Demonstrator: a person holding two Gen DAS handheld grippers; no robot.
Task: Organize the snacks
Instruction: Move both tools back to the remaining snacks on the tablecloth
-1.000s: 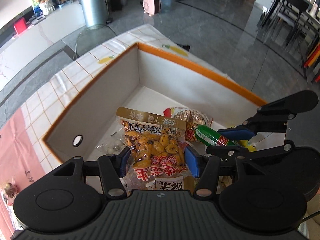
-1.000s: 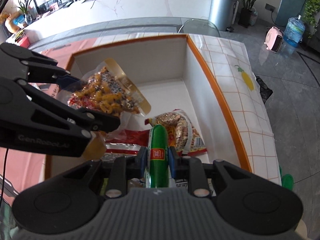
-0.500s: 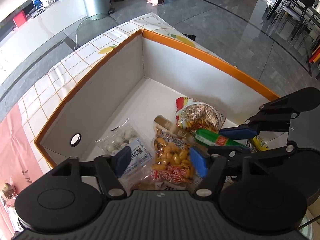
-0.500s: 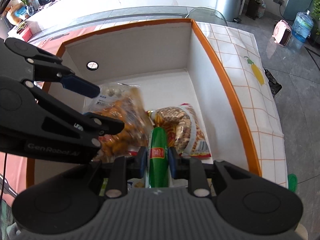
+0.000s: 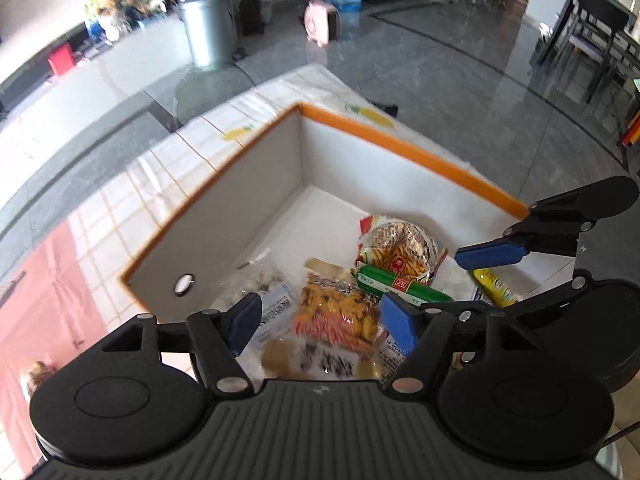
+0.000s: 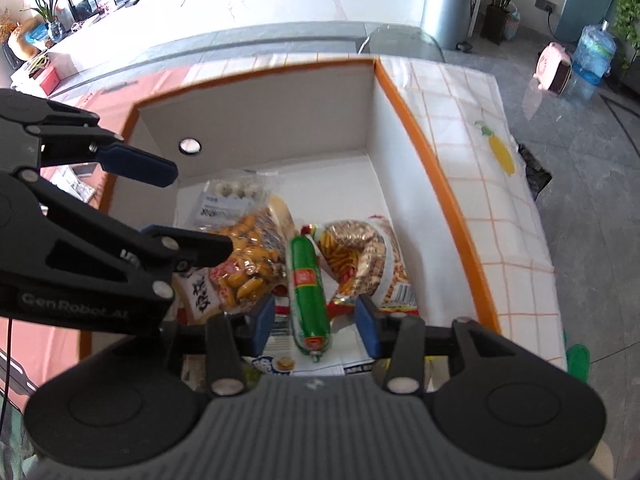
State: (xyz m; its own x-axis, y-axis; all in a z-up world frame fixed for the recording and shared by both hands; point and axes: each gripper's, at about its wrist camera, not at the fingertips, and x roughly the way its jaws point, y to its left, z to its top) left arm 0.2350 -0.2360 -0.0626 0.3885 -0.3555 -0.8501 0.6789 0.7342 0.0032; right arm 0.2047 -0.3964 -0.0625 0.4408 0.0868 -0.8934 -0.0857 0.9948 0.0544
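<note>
- Now opening: right gripper (image 6: pixel 316 318) low centre in the right view, jaws parting off the green sausage (image 6: pixel 307 285), pads already clear.
- Lying on other packets in the box (image 6: pixel 440 184), risking rolling sideways.
- Hovering wide and empty: left gripper (image 5: pixel 320 318); risking snagging the orange bag (image 5: pixel 340 312) just beneath.

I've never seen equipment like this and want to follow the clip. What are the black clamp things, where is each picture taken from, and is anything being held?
They are two hand-held grippers that a person carries, each with a camera looking along its two blue-padded fingers. One picture is from the left gripper, the other from the right gripper; each also shows the other gripper from the side. Below is an orange-rimmed box on a checked tablecloth, holding snack bags. Nothing is held: the left stands open above the orange snack bag, and the right's jaws are opening around the green sausage, which lies in the box.
</note>
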